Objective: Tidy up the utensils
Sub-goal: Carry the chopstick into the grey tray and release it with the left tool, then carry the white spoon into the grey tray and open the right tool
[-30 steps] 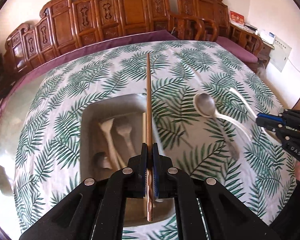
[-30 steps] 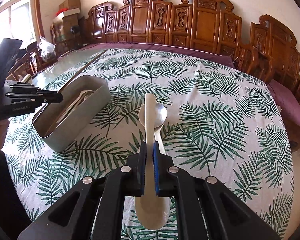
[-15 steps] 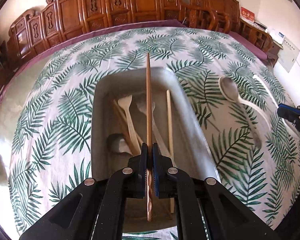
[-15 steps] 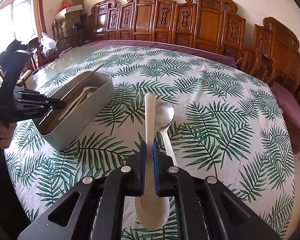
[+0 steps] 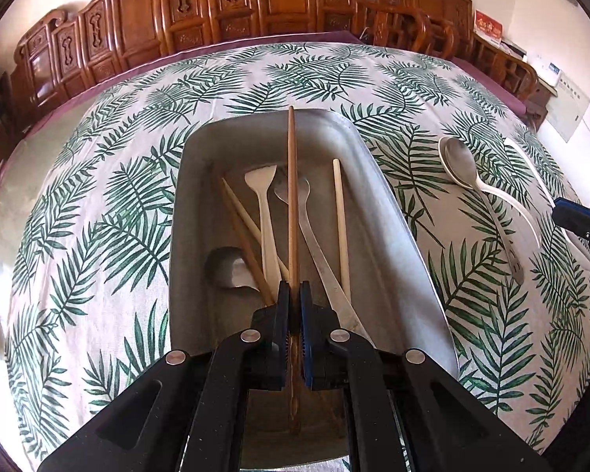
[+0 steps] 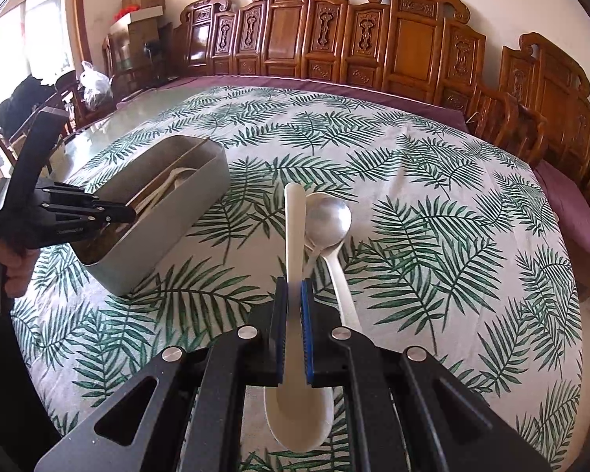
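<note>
My left gripper (image 5: 294,295) is shut on a brown wooden chopstick (image 5: 292,196), held over the grey metal tray (image 5: 397,244). Inside the tray lie several utensils: pale chopsticks (image 5: 340,228), a white spoon (image 5: 264,212) and metal spoons (image 5: 314,244). My right gripper (image 6: 294,295) is shut on a white plastic spoon (image 6: 295,228), its bowl below the fingers. On the cloth to the right of the tray lie a metal spoon (image 6: 328,220) and a white spoon (image 5: 491,192) together. The right wrist view shows the left gripper (image 6: 114,210) at the tray (image 6: 169,236).
The round table carries a leaf-print cloth (image 5: 110,204) over a purple one. Carved wooden chairs (image 6: 373,39) ring its far side. A person's hand (image 6: 8,267) holds the left gripper. Boxes and bags stand at the far left.
My left gripper has come down and forward with the chopstick, so the tray now fills the view beneath it. The right gripper and its white spoon have stayed put.
</note>
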Demonstrator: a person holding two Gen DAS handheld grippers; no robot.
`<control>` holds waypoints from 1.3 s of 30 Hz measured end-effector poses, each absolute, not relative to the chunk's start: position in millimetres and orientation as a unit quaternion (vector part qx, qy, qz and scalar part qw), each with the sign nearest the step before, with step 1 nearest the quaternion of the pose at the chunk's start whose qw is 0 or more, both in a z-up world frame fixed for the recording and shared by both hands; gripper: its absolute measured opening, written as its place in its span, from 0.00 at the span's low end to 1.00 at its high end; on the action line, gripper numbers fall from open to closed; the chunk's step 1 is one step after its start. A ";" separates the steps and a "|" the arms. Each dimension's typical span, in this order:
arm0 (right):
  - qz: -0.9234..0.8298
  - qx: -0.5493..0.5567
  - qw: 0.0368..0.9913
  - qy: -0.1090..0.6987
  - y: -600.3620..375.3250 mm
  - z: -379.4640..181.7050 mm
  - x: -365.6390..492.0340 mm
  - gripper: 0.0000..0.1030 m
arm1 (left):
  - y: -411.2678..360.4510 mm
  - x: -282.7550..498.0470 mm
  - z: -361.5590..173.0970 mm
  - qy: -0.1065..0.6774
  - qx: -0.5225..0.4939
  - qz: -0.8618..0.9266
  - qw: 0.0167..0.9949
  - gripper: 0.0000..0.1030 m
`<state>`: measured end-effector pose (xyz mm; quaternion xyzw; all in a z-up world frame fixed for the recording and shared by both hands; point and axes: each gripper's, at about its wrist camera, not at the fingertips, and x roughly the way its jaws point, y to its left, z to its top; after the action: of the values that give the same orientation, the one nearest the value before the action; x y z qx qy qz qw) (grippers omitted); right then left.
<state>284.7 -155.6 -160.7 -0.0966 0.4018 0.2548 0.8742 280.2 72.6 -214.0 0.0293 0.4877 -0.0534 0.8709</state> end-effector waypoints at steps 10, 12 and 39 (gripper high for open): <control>0.273 -0.096 0.872 0.396 -131.1 -153.2 274.0 0.08 | 76.4 271.8 -202.7 0.471 0.021 -0.055 0.880 0.05; 0.275 -0.092 0.871 0.397 -125.9 -152.3 272.6 0.08 | 79.5 270.6 -198.1 0.464 0.016 -0.053 0.884 0.05; 0.331 -0.046 0.859 0.389 -14.3 -118.7 289.7 0.08 | 147.5 266.3 -149.1 0.378 -0.044 0.027 0.924 0.88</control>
<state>289.7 -14.3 -118.7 -0.0463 0.3886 0.3308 0.8587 266.3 147.5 -149.1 -0.0436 0.3781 0.0271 0.9243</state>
